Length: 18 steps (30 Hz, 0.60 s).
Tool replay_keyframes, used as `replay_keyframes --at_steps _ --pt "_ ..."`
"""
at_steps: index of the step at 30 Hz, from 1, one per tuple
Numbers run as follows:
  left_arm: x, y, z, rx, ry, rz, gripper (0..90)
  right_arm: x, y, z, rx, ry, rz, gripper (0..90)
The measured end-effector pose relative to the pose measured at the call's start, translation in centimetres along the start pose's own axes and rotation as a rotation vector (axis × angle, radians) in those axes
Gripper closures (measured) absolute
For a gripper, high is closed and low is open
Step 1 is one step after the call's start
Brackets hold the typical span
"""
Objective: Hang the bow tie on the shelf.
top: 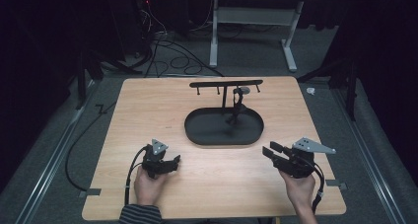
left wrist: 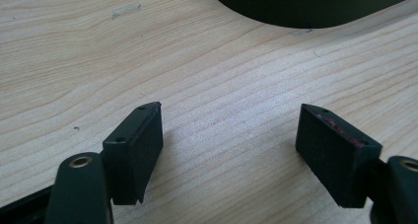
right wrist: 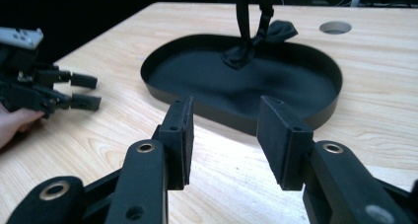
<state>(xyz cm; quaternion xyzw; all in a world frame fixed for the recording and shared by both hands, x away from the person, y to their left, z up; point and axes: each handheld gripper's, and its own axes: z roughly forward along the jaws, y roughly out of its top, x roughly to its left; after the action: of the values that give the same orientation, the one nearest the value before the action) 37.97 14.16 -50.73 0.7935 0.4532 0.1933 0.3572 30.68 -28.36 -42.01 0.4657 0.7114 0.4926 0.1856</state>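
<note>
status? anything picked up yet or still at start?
Looks like the start. Done: nothing visible. In hand: nothing; the left gripper and right gripper both sit open and empty on the table. Left: everything; a dark item hangs on the stand over the black tray.

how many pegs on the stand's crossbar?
4 on the crossbar, hanging down: far left end, left of the post, right of the post with a dark item hanging, far right end.
</note>
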Motion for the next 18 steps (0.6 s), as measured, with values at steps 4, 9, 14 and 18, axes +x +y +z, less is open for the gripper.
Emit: replay_keyframes --at_steps 4,9,14,18 --pt "0.0 0.0 0.0 0.000 0.000 0.000 26.6 0.4 -0.4 0.7 0.019 0.008 -0.007 59.5" --pt "0.0 0.0 0.0 0.000 0.000 0.000 26.6 0.7 -0.7 1.4 0.027 0.016 -0.015 59.5" --pt "0.0 0.0 0.0 0.000 0.000 -0.001 26.6 0.9 -1.0 2.1 0.045 0.014 -0.020 59.5" --pt "0.0 0.0 0.0 0.002 0.000 0.000 26.6 1.0 -1.4 2.6 0.053 0.013 -0.019 59.5"
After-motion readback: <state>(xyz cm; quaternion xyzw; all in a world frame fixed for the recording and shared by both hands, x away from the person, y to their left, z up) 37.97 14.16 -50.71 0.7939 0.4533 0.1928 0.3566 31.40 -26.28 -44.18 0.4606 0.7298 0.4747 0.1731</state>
